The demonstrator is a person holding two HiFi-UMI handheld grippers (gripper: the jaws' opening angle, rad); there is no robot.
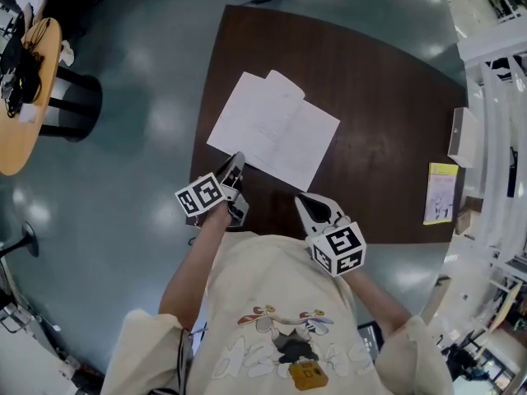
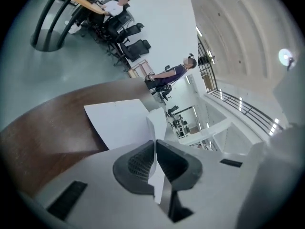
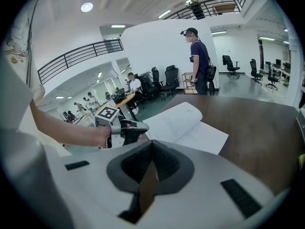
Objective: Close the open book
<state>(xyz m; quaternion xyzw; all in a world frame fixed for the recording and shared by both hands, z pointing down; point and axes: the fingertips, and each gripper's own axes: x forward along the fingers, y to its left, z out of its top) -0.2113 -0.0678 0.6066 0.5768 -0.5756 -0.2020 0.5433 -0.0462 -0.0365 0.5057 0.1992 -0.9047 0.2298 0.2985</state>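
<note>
An open book (image 1: 276, 130) with white pages lies on the dark brown table (image 1: 387, 81). My left gripper (image 1: 236, 164) is at the book's near left corner. In the left gripper view this gripper (image 2: 156, 163) is shut on a thin white page (image 2: 153, 128), whose edge stands up between the pads; the rest of the left page (image 2: 119, 120) lies flat beyond. My right gripper (image 1: 306, 204) hovers over the table's near edge, apart from the book. Its pads meet with nothing between them (image 3: 151, 163). The right gripper view shows the book (image 3: 188, 125) ahead and the left gripper (image 3: 136, 128) at its corner.
A yellow booklet (image 1: 441, 192) and a white box (image 1: 463, 136) lie at the table's right edge. A round wooden table (image 1: 25, 97) stands on the floor far left. A person (image 3: 198, 61) stands beyond the table, with office chairs (image 3: 169, 78) behind.
</note>
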